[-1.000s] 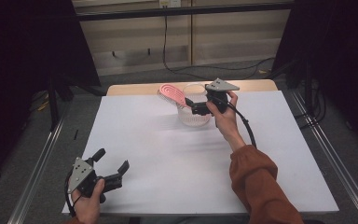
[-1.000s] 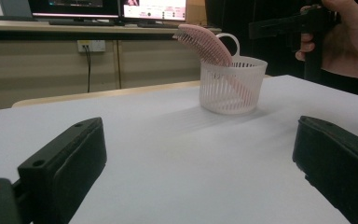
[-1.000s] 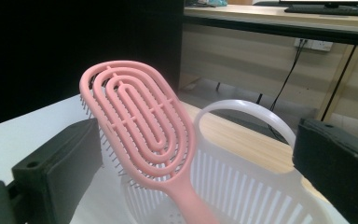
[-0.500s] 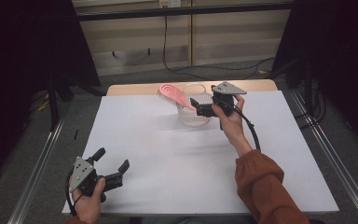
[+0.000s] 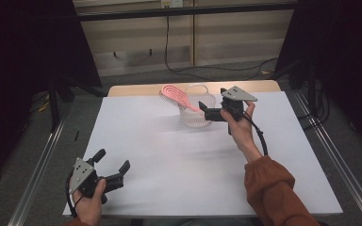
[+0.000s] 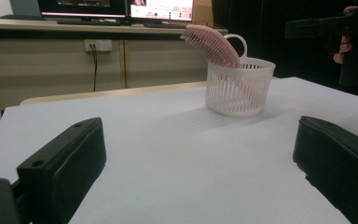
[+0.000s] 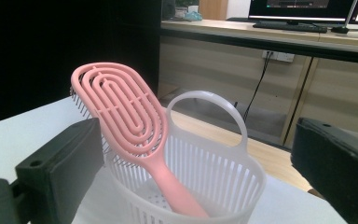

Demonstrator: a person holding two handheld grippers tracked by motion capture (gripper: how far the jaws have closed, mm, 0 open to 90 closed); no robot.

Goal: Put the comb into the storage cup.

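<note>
1. The left hand-held gripper (image 5: 112, 168) sits low at the near left corner of the white tabletop (image 5: 169, 165), gripped by the person's left hand (image 5: 88, 200). Its jaws are spread wide with nothing between them; in the left gripper view the two black jaws stand far apart over bare white surface, touching no object.
2. Farther along, near the far edge and about the middle of the tabletop, stands a white slatted basket (image 5: 196, 113) with a loop handle. It is upright and well apart from the left hand-held gripper.
3. A pink hairbrush (image 5: 174, 94) stands in the basket, handle down inside it and its oval head leaning out over the rim toward the left in the high view. In the right gripper view the hairbrush (image 7: 121, 116) shows its ribbed back, with the bristles on the far side.
4. The right hand-held gripper (image 5: 202, 110) is held up by the person's right hand (image 5: 240, 127), in an orange sleeve (image 5: 273, 193), just beside the basket on its right side, jaws pointing at it.
5. Its jaws are released and wide apart. In the right gripper view the basket (image 7: 205, 186) and brush lie ahead between the two jaws, with a clear gap at each side; neither jaw touches them as far as can be seen.
</note>
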